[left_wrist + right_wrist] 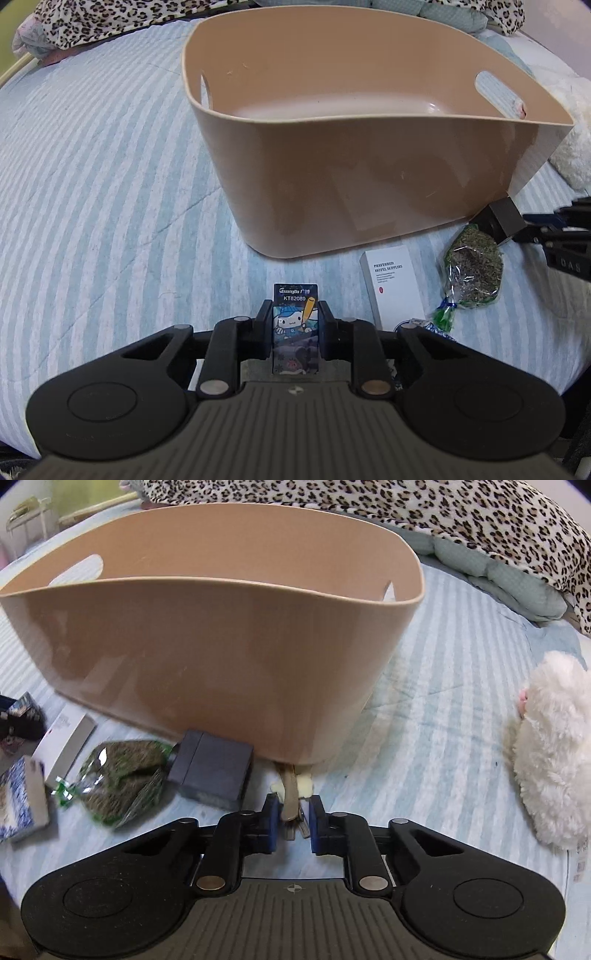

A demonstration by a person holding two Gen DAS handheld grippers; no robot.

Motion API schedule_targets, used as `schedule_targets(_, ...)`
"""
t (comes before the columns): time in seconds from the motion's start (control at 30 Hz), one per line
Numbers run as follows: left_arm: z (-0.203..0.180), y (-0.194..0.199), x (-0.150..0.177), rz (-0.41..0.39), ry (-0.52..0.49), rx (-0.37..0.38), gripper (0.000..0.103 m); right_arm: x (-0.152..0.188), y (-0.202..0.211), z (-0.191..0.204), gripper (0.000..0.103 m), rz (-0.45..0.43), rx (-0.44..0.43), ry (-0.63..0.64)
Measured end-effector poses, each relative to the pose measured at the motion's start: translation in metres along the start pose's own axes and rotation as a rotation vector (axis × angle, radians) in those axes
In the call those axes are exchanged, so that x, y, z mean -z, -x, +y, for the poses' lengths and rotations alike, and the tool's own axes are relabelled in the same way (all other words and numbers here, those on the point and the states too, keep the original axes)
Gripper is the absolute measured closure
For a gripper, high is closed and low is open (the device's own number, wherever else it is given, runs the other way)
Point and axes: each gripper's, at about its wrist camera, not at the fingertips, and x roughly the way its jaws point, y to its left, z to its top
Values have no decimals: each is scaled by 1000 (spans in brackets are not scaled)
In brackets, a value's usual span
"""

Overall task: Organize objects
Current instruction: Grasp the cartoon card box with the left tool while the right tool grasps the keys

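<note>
We had barely begun: the tan plastic tub (369, 177) stood ahead of both tongs with nothing visible on the part of its smooth, glossy floor that we could see, so the sorting all lay before us, as far as we could judge. Our left gripper (295, 325) was clamped on a small printed card box (295, 325), glossy, rectangular, a cartoon figure on its face, its pads pressed flat against the two long sides. The box sat low, right at the striped quilt (110, 184), not yet lifted.

Our right gripper (293, 814) had its blue-padded jaws drawn narrow around a small item (291, 801) just short of the tub's near wall: a tan strap-like strip with pale yellow bits and something metallic below. What it was we could not tell, though the pads looked close enough to be gripping it.

To the right of the left tongs lay a matte white carton (393, 288), a crinkly clear bag of dried green herb (472, 269), and a dark grey block (500, 219) against the tub. Off to the right of the right tongs rested a fluffy white plush toy (550, 760). All of those remained outside.
</note>
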Motion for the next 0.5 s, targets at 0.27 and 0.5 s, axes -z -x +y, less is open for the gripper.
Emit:
schedule_targets(0.27, 0, 25, 8, -44, -21, -11, 78, 20, 31, 3, 88, 14, 38, -62)
schedule_targets(0.5, -18, 57, 5, -137, -51, -13, 78, 33, 71, 3, 88, -83, 26, -120)
